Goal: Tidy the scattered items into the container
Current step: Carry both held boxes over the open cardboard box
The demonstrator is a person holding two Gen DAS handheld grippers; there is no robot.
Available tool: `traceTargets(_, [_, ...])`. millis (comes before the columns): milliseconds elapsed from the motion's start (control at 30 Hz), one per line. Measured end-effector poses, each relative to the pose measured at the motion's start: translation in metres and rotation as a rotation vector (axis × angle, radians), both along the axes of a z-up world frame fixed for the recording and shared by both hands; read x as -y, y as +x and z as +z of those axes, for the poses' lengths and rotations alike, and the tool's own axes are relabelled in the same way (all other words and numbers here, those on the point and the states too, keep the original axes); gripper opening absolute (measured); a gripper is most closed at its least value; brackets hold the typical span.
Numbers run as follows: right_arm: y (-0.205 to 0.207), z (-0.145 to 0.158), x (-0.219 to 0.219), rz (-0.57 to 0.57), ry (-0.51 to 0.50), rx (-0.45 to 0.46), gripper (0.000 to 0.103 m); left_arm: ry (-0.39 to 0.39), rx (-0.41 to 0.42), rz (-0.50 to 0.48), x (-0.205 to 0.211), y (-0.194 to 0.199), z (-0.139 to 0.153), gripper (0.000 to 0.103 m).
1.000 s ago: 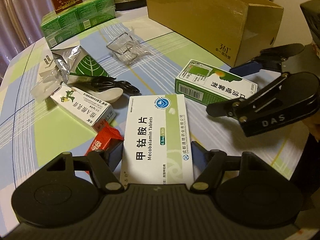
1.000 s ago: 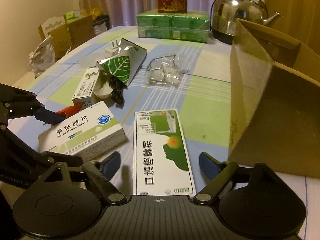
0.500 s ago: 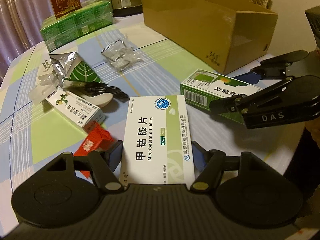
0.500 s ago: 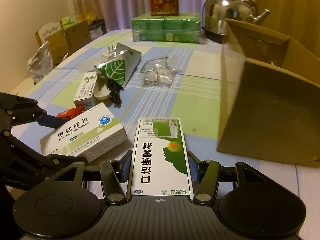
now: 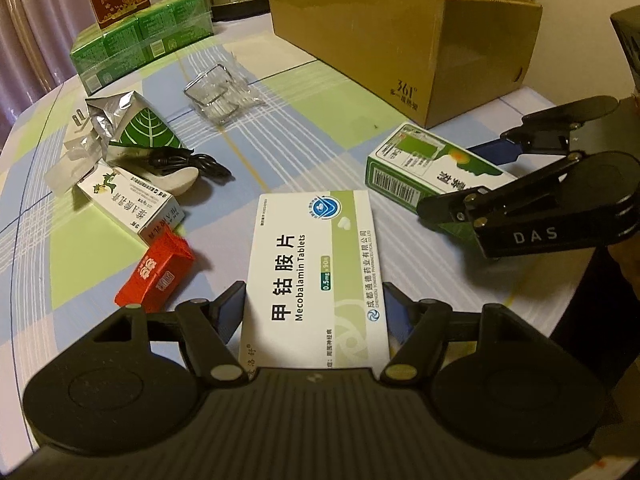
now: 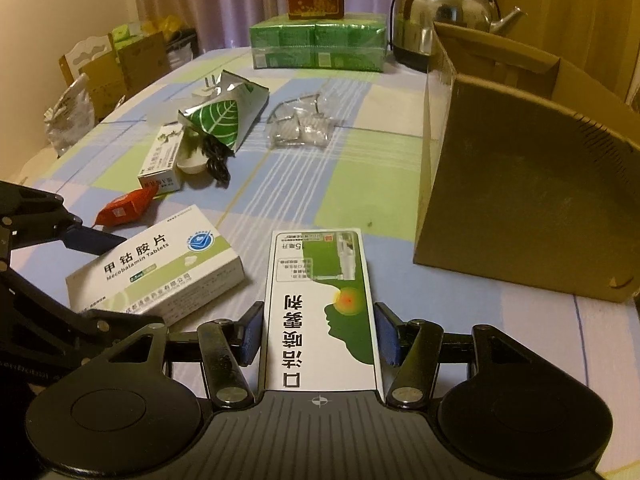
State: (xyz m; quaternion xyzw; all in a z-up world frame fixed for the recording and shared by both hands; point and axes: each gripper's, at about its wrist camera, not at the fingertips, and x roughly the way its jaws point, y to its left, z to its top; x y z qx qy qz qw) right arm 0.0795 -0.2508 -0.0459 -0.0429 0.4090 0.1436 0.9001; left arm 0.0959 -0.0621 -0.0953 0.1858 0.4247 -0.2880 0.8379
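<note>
**Both tongs on boxes, carry to carton pending**

Left tongs [image 5: 314, 308]: pads closed against both long sides of the white Mecobalamin tablet box [image 5: 316, 268]; clamped, box held flat above the worktop [image 5: 280, 128]. Right tongs [image 6: 320, 334]: pads pressed to the sides of the green-and-white spray box [image 6: 322, 304]; gripped likewise, low over the worktop.

Further out, still scattered: red packet [image 5: 156, 276], small white herbal box [image 5: 130, 208], white spoon [image 5: 176, 182] with a black cable [image 5: 192, 160], leaf-print foil pouch [image 5: 136, 130], clear plastic packets [image 5: 220, 96].

Cardboard carton [image 6: 532, 196], open-topped, stands just right of the spray box.

Step, as judged: grasps made, transfer next. Each box needs lifting over the carton wall before release; right goes first, being nearer.
</note>
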Motion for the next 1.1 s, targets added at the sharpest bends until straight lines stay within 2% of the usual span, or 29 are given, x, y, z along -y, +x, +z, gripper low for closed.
traceTargets(267, [0.006,-0.003,-0.001,-0.008,0.001,0.003,0.053,-0.015,0.003,0.01,0.002,0.007,-0.002,0.067])
traceTargets(533, [-0.012,0.023,0.005,-0.033,0.027,0.056,0.053,-0.036,0.049,0.025,-0.002,-0.001,0.019,0.066])
traceTargets(767, [-0.03,0.059,0.014,-0.06,0.041,0.126,0.053,-0.042,0.108,0.011,0.003,-0.008,0.055,0.066])
traceTargets(1100, [-0.031,0.138,0.049,-0.14,0.08,0.271,0.053,-0.12,0.204,-0.036,0.04,0.006,0.125,0.066])
